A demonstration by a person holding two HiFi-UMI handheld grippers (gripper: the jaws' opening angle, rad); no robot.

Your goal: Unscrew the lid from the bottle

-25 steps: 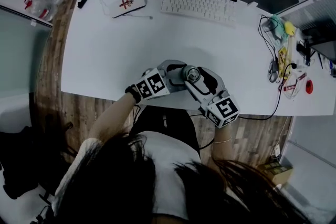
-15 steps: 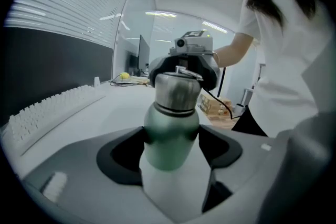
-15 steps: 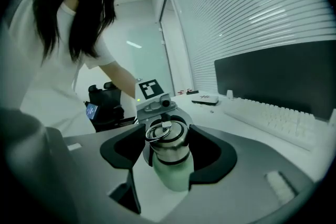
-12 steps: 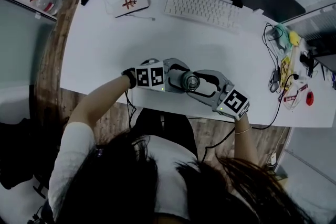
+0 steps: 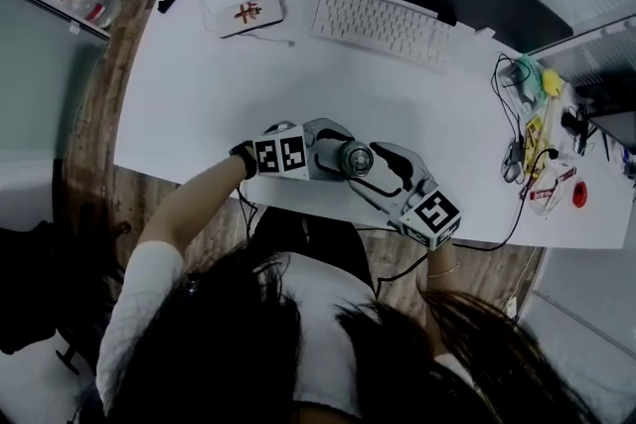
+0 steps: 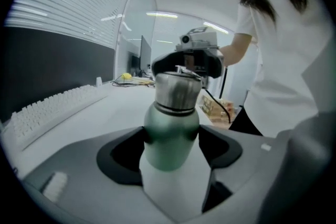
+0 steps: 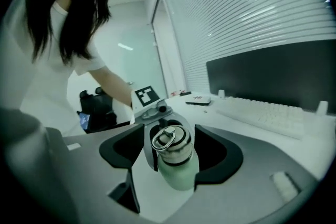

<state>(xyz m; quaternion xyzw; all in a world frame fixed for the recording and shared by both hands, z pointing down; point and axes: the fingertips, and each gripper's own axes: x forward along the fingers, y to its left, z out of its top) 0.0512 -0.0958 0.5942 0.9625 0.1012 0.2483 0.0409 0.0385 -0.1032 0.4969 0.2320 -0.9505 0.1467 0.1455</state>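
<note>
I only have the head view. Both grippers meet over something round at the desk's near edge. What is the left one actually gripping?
Observer: The left gripper has its jaws closed on the green body of a bottle, below its steel lid.
Operator: And the right one?
Observer: The right gripper has its jaws on either side of the lid, and they seem closed on it. The left gripper view shows them at the lid's top.
Operator: Is the lid off yet?
Observer: No, it sits on the neck, with a metal ring on top.
</note>
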